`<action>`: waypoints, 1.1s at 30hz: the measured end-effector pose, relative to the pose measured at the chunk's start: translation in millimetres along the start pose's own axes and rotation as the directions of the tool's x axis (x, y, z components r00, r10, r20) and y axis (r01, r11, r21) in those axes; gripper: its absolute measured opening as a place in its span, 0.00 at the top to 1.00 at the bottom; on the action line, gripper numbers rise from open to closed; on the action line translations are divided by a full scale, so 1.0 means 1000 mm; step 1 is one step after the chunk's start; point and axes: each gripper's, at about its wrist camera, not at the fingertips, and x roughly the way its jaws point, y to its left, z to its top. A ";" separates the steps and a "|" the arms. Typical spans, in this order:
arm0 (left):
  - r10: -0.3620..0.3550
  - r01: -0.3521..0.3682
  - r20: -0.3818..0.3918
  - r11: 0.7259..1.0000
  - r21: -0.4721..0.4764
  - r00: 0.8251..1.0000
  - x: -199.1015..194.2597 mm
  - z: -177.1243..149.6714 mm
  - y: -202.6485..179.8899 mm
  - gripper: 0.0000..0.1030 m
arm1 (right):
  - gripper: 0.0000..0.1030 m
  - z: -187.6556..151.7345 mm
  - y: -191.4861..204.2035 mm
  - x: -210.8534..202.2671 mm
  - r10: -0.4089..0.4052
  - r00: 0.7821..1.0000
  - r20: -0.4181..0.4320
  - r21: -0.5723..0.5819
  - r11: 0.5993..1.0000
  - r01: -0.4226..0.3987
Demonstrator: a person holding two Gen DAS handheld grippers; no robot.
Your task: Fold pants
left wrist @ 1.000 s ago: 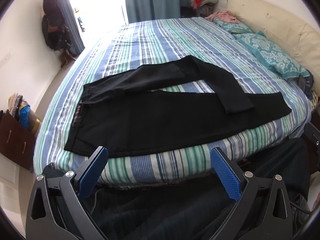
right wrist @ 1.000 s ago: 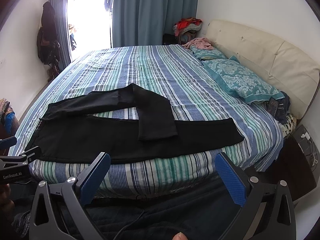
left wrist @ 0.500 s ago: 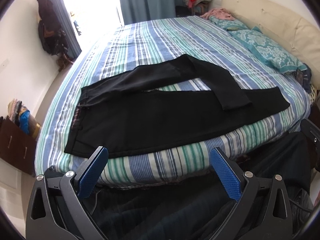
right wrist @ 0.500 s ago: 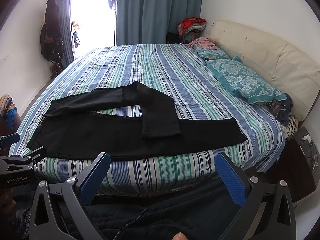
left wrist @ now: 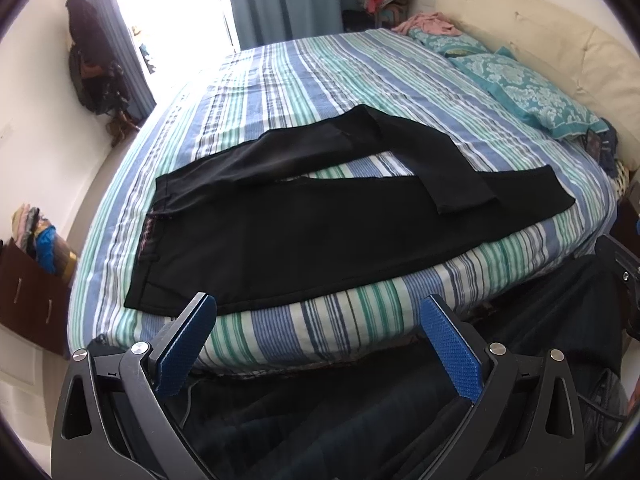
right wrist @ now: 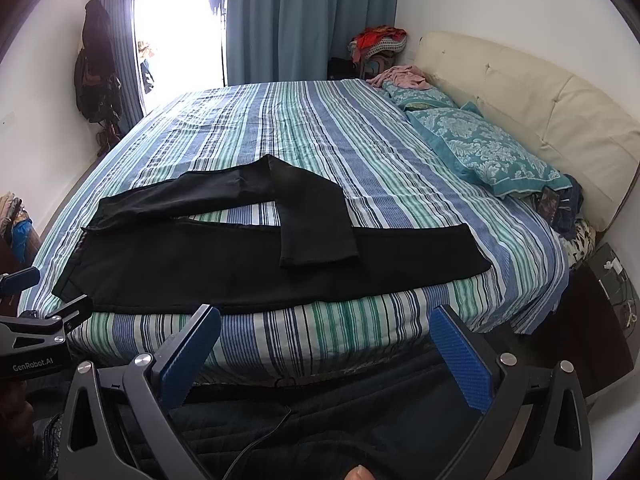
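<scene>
Both your grippers have lifted slightly; black pants point(left wrist: 304, 240) remain along the bed's point(right wrist: 320, 128) near edge. Left gripper point(left wrist: 316, 344) and right gripper point(right wrist: 324, 344) fingers are spread wide, holding nothing.

striped bed point(right wrist: 320, 132), teal pillows point(right wrist: 492, 152), blue curtains point(right wrist: 304, 20).

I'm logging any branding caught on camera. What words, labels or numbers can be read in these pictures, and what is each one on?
"GenRobot.AI": white lettering on the black body of the left hand-held gripper, seen at the left edge of the right wrist view.
No other text is legible; the dark object beside the teal pillow is too small to read.
</scene>
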 end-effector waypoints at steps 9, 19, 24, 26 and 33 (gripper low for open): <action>0.001 -0.001 -0.016 1.000 -0.008 1.000 -0.001 -0.001 0.003 0.01 | 0.00 -0.001 0.001 0.001 0.003 1.000 0.000 -0.005 1.000 -0.003; 0.003 -0.004 -0.012 1.000 -0.020 1.000 -0.004 -0.001 0.007 0.01 | 0.00 -0.003 0.002 0.002 0.017 1.000 -0.009 -0.003 1.000 -0.017; 0.001 -0.001 -0.014 1.000 -0.017 1.000 -0.003 0.000 0.007 0.01 | 0.00 -0.002 0.002 0.001 0.008 1.000 -0.004 -0.004 1.000 -0.008; 0.002 -0.002 -0.013 1.000 -0.017 1.000 -0.003 0.000 0.007 0.01 | 0.00 -0.002 0.002 0.002 -0.005 1.000 -0.007 -0.004 1.000 0.005; 0.006 -0.007 -0.015 1.000 -0.026 1.000 -0.003 -0.001 0.009 0.01 | 0.00 -0.001 -0.002 0.004 -0.047 0.999 -0.024 0.001 0.999 0.047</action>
